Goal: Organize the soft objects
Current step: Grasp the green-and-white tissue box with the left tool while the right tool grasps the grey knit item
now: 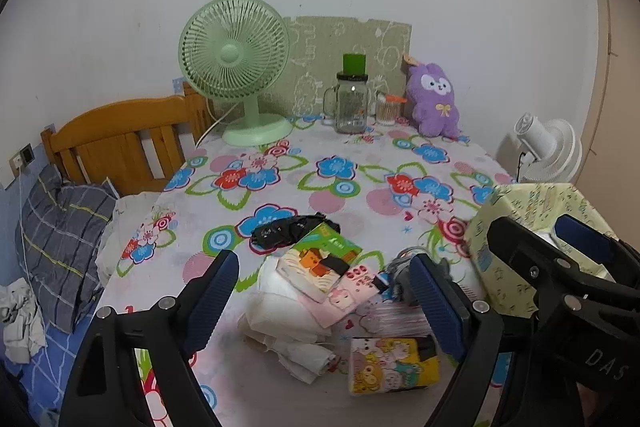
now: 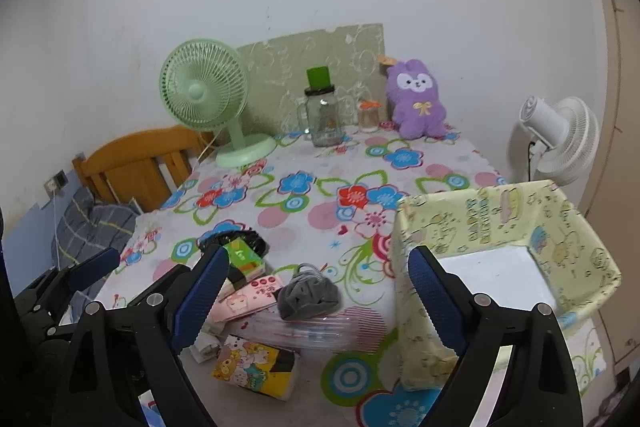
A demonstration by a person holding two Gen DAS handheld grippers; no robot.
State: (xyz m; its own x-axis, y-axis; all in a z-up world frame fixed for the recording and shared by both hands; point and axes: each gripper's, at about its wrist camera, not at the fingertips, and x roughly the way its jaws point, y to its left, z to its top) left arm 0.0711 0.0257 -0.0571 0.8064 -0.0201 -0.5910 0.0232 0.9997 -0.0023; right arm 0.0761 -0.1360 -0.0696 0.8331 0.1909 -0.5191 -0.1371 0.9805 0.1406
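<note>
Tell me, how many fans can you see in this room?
2. A green fan stands at the table's far left; a white fan stands beyond its right edge. Others may be hidden.

Ahead of the left tool (image 1: 324, 291), jaws apart: a heap of tissue packs (image 1: 394, 363), paper (image 1: 288, 311) and a black bag (image 1: 288, 231), touching one another. Beyond the heap, bare flowered worktop (image 1: 352, 163), then a green fan (image 1: 240, 67), jar (image 1: 352, 103) and plush toy (image 1: 434, 99) at the wall. Rightward, the right tool (image 1: 532, 239) and a yellow box (image 2: 500, 211), open-topped.
</note>
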